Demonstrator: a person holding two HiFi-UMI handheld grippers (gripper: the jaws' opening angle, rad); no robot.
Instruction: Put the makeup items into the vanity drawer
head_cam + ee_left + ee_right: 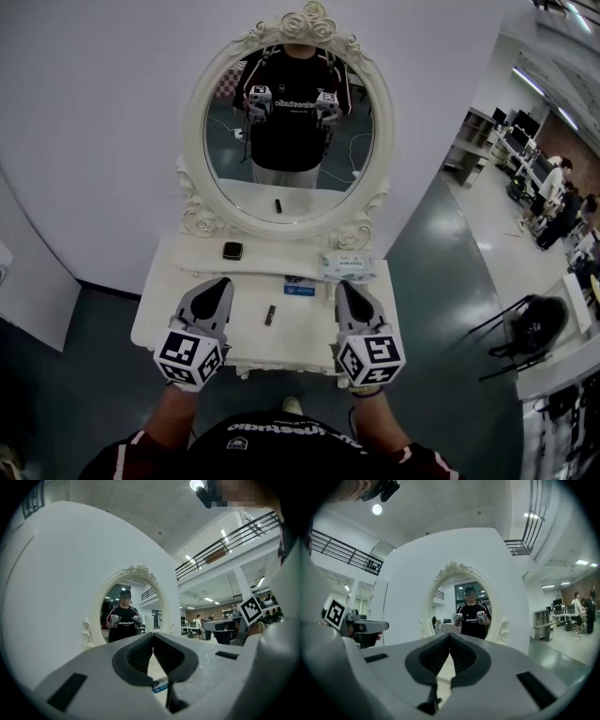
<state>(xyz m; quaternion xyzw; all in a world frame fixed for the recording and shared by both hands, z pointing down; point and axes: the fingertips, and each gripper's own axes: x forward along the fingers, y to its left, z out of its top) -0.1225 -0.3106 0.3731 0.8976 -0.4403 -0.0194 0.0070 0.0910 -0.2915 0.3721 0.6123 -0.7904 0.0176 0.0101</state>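
Note:
On the white vanity table [246,330] lie a small dark tube [269,315] and a blue-and-white card-like item [299,287]. On the raised shelf behind them are a black square compact [232,250] and a white wipes pack [348,266]. My left gripper [222,285] hovers over the table's left half, shut and empty, with its tips meeting [153,635]. My right gripper [342,287] is held over the right half, also shut with nothing in it [449,635]. The tube lies between the two grippers. The drawer front is hidden below the table edge.
An oval mirror in an ornate white frame [192,141] stands at the back of the table and reflects the person and both grippers. A white wall is behind it. Grey floor runs to the right, with a black stool [525,328] and desks further off.

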